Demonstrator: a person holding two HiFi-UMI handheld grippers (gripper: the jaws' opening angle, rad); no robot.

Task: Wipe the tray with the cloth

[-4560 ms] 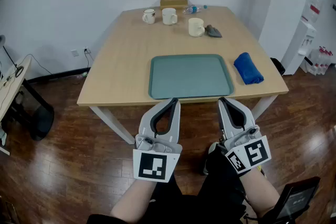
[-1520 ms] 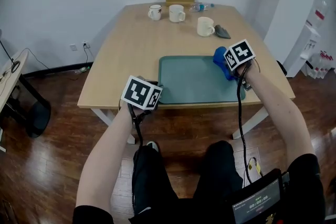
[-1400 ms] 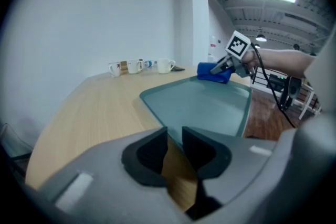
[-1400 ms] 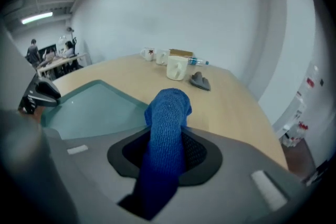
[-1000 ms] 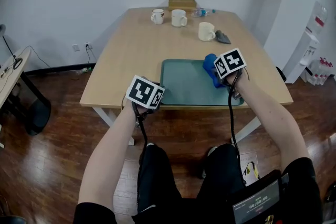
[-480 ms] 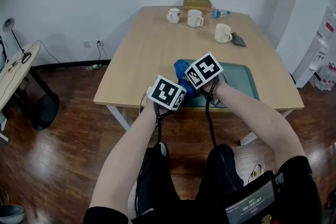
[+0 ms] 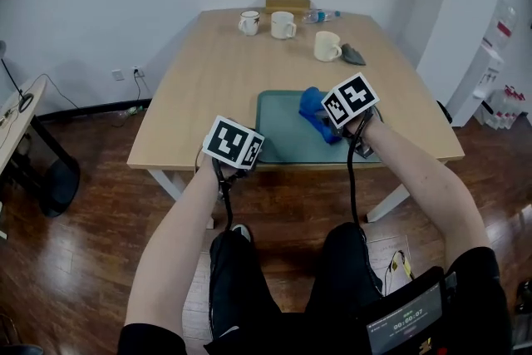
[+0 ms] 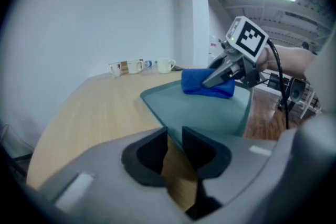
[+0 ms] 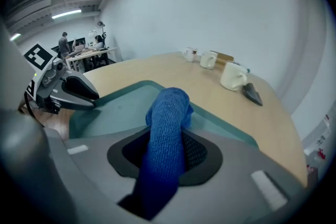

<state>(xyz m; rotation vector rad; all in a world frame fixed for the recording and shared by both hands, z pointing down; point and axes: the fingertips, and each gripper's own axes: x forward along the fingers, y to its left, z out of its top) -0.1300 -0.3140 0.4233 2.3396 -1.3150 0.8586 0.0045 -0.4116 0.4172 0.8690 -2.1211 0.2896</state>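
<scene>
right hand-held gripper [image 9: 167, 152], clenched on blue cloth [image 7: 314, 108], has slid back right across tray [image 7: 283, 122]; left hand-held gripper [image 8: 176, 147] clamps tray's near-left corner.

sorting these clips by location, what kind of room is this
Most likely an office meeting room: a plain wooden table with mugs at its far end, and, in the right gripper view, desks with a person working under ceiling strip lights.
</scene>
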